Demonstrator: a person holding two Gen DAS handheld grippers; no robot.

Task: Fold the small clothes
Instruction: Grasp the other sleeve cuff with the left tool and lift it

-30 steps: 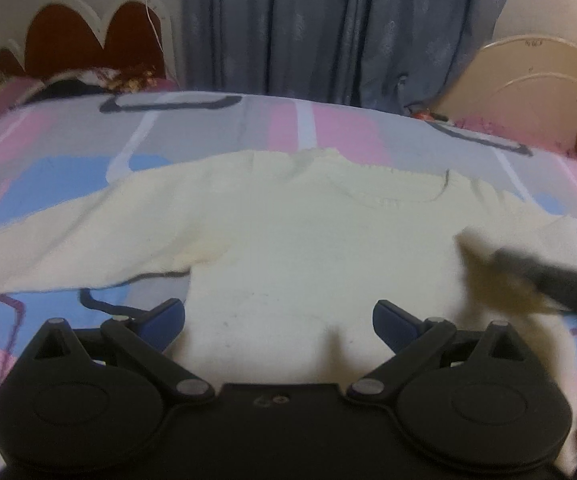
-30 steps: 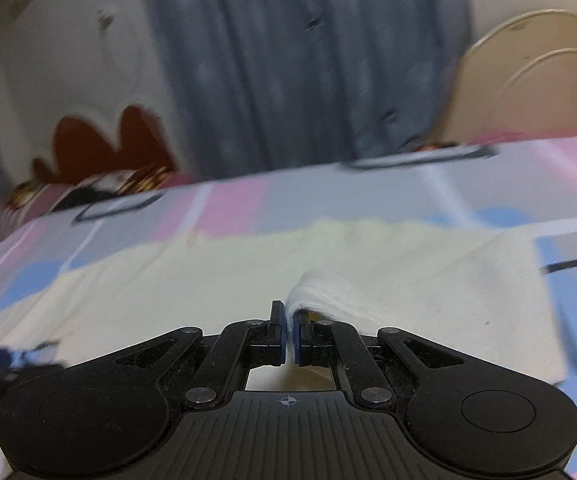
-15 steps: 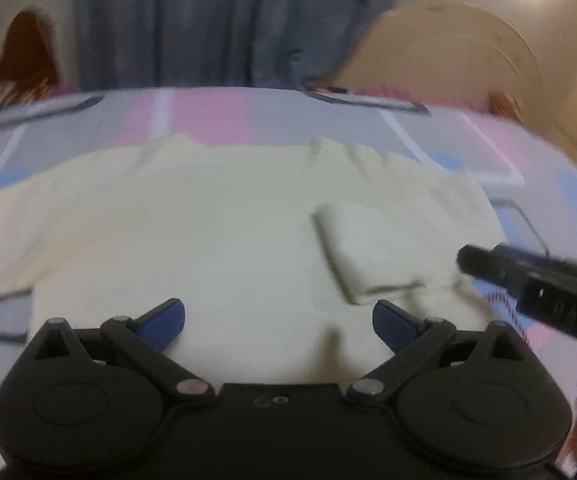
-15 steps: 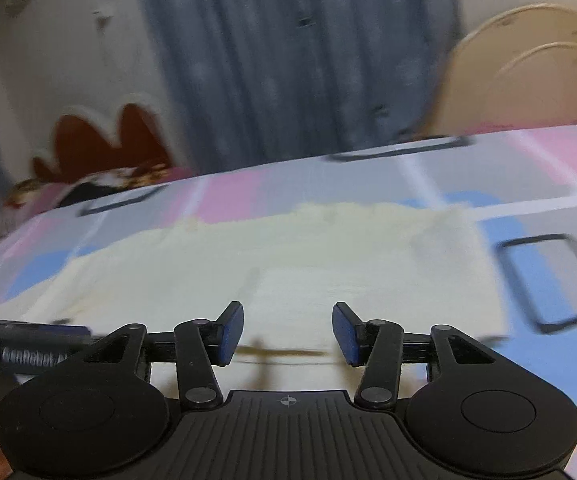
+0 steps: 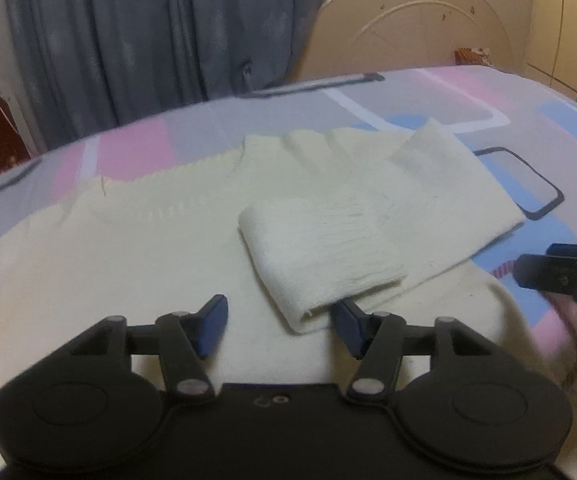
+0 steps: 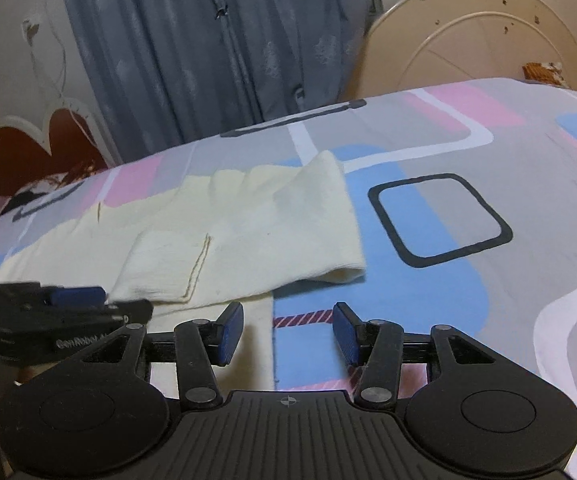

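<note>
Nearest in the left wrist view, the left hand-held gripper [image 5: 278, 330] hangs low over the cream sweater [image 5: 108, 264], and its jaws are closing. The end of the folded sleeve [image 5: 320, 256] lies just beside its right finger, but no pad presses on cloth, so it holds nothing. In the right wrist view, the right hand-held gripper [image 6: 288, 332] is half open and empty, with the right edge of the sweater [image 6: 248, 216] below its left finger and bare bed sheet [image 6: 468, 312] below the right one.

Farther away, the sweater lies flat on the bed, its right sleeve folded across the chest. The curtain [image 5: 148, 40] hangs behind.

The risk, I think, is that the closing left jaws catch only the top layer of the sleeve. Then a pull would drag the fold open. The two hand-held grippers are also near each other and could collide.
</note>
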